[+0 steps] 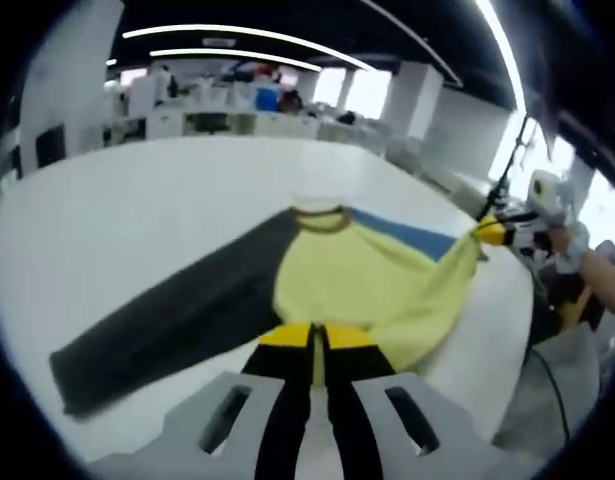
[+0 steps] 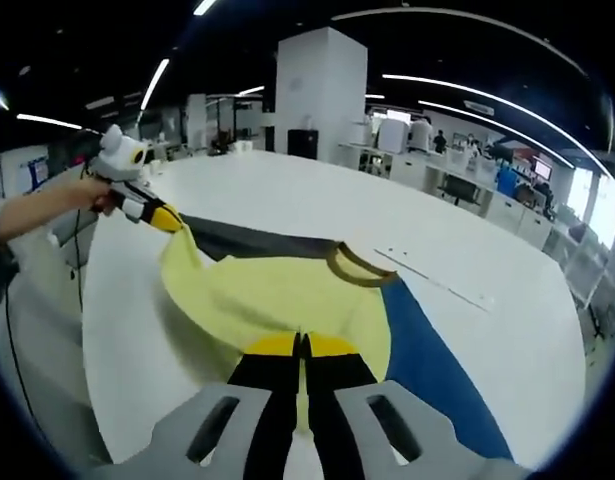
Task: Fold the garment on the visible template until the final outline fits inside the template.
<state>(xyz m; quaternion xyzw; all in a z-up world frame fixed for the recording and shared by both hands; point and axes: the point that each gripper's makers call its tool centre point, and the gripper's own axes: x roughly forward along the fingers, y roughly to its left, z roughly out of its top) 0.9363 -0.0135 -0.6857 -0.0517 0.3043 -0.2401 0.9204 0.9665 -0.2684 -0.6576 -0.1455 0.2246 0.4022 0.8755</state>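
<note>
**Both claws clamped on the yellow garment**

My left claw [image 1: 314, 340] has its jaws pressed together on the near hem of the garment [image 1: 362, 280], yellow cloth pinched between the yellow-tipped fingers. My right claw [image 2: 302, 350] is likewise closed on the garment's [image 2: 277, 290] yellow edge, jaws together with cloth between them.

From the left gripper view, my right claw [image 1: 492, 231] shows off to the right, holding a corner of the yellow body lifted off the tabletop [image 1: 137, 220]. From the right gripper view, my left claw [image 2: 157, 215] shows at the left, gripped by my hand [image 2: 97, 192], pulling up a peak of cloth.

The garment lies spread across the middle of the white tabletop [image 2: 467, 250], collar [image 2: 359, 268] pointing away from the near edge. One sleeve is dark grey [image 1: 167, 325], the other blue [image 2: 437, 365]; both lie flat, stretching toward opposite edges of the tabletop.
</note>
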